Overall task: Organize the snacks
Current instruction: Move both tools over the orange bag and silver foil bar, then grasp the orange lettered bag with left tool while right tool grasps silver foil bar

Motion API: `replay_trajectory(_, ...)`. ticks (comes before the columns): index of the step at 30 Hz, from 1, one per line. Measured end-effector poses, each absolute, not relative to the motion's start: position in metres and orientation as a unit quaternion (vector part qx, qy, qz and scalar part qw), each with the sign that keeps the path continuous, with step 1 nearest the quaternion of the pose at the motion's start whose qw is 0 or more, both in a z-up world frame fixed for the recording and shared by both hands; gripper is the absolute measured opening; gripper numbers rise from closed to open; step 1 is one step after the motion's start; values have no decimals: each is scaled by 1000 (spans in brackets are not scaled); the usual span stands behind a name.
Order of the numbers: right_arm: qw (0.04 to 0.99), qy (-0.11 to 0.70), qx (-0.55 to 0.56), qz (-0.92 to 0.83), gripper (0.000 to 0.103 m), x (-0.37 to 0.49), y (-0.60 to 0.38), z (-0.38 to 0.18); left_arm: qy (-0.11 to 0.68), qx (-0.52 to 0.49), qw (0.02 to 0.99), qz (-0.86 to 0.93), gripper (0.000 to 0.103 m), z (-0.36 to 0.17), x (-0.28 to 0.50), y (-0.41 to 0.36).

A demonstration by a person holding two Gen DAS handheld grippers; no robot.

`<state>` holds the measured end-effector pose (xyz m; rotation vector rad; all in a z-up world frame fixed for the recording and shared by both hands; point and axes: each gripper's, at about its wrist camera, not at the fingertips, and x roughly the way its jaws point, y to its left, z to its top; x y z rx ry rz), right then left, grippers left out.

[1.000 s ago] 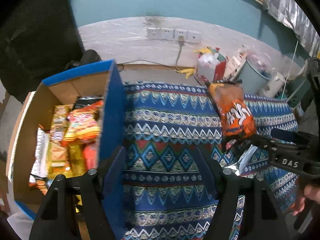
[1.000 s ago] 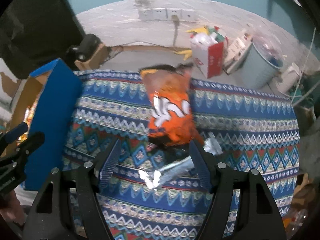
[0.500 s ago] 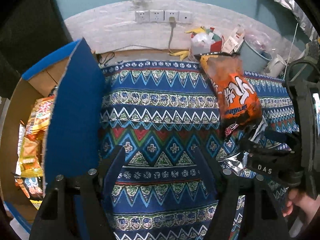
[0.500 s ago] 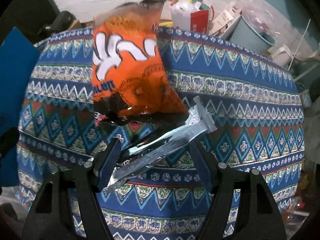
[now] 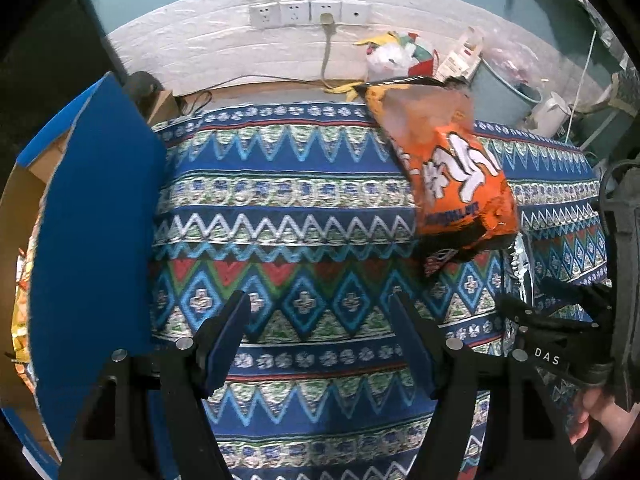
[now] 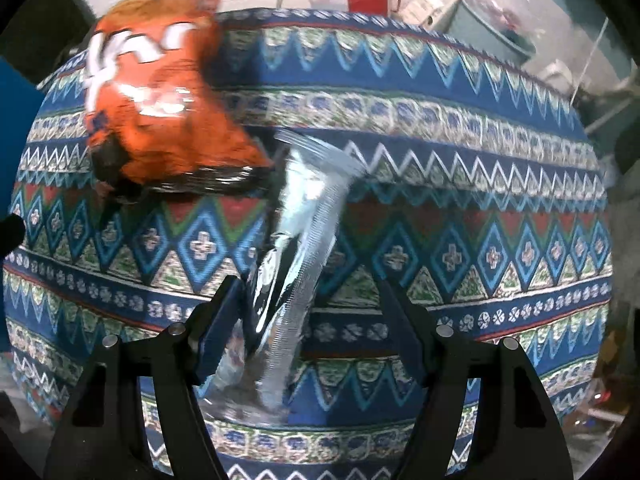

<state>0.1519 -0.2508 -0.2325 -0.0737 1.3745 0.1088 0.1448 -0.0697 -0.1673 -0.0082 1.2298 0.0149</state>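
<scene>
The orange snack bag [image 6: 160,100] lies on the patterned table [image 6: 480,220] at the upper left of the right wrist frame. A silver packet [image 6: 308,232] rests just beside its lower right corner and runs down toward the frame's centre bottom. The packet's lower end sits between the spread fingers of the right claw [image 6: 312,324], close against the left-hand finger; blur prevents telling whether it touches, and nothing is pinched.

In the left wrist frame the orange bag appears at the right, and the left claw [image 5: 320,332] stands spread over bare cloth at lower centre, holding nothing. The blue-sided cardboard box [image 5: 96,240] occupies the left edge, with yellow wrappers [image 5: 20,312] showing inside.

Step in hand, as judged: approach for pickup of the silver packet. The next move calls for centring the packet between the fingers, then closing, lifting and carrying it to the box.

Both claws point steeply downward at the table. A hand [image 5: 600,412] shows at lower right.
</scene>
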Motion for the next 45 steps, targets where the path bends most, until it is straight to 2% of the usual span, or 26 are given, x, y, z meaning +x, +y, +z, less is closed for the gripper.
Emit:
replay_trajectory(2,769,636,-33,55,71,150,-260,-235,580,-7,814,3,73,-168,148,-75)
replay_trajectory(3,771,633,-44,58,66,149,-261,-235,581,-11,814,0,73,-168,149,-77)
replay_trajectory(5,772,630,-56,67,48,146,-265,-233,581,-20,814,-5,74,-165,153,-82)
replay_trajectory(6,772,629,-58,68,33,145,-269,-231,580,-25,814,-7,75,-164,156,-85)
replay_trajectory(7,772,629,-59,69,26,146,-271,-230,580,-27,814,-7,79,-163,158,-87)
replay_trajectory(8,773,628,-59,69,25,147,-276,-228,579,-34,815,-7,81,-161,161,-90)
replay_trajectory(14,785,615,-37,66,24,167,-308,-219,573,-85,815,-10,82,-151,183,-102)
replay_trajectory(17,795,602,-34,65,24,177,-320,-208,560,-98,823,-3,87,-146,192,-109)
replay_trajectory(25,814,578,-12,60,24,199,-329,-186,557,-129,820,13,87,-153,217,-132)
replay_trajectory(32,822,567,-5,56,24,194,-328,-176,581,-83,809,16,87,-177,229,-149)
replay_trajectory(41,826,560,2,63,24,186,-329,-166,600,-72,796,1,87,-200,235,-149)
replay_trajectory(43,828,558,-3,63,24,187,-327,-164,601,-72,796,-2,84,-204,232,-145)
replay_trajectory(44,828,557,-5,64,24,188,-326,-164,601,-72,796,-4,72,-204,231,-143)
replay_trajectory(45,828,556,-5,64,24,188,-325,-163,602,-68,796,-6,68,-204,230,-143)
